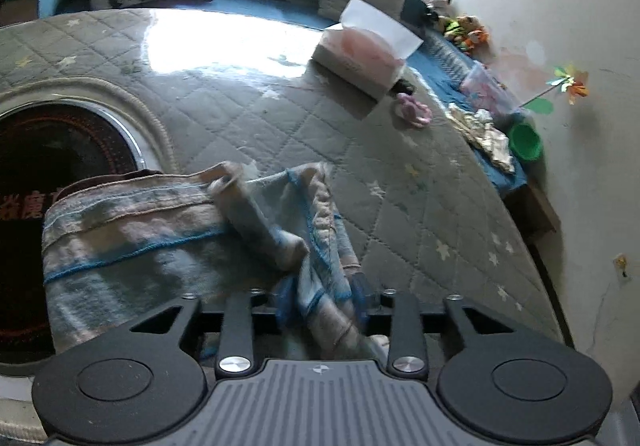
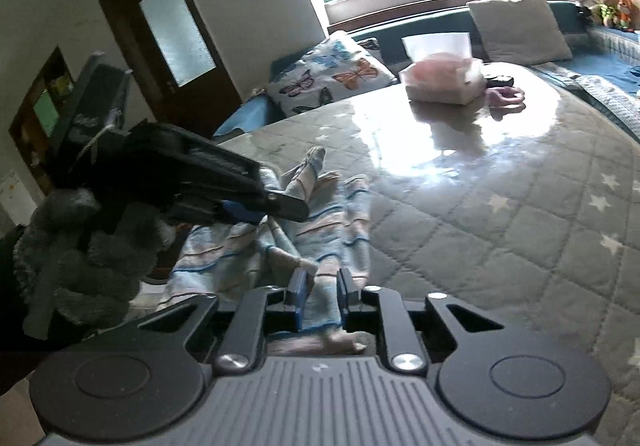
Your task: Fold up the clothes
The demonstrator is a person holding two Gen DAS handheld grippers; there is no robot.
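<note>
Left wrist: left gripper point(image 1: 320, 300) clamped on bunched striped garment point(image 1: 168, 230) at 6 o'clock on the quilted mat point(image 1: 400, 182)
Right wrist: right gripper point(image 2: 322, 296) with 2 fingers pinching the garment's near edge at 6 o'clock; left gripper at 9 o'clock; tissue box point(image 2: 442, 80) at 1 o'clock

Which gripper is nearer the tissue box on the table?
Left, judging loosely. The left gripper, bunching the striped cloth, reaches further up the table toward the tissue box. The right gripper holds the cloth's near edge.
</note>
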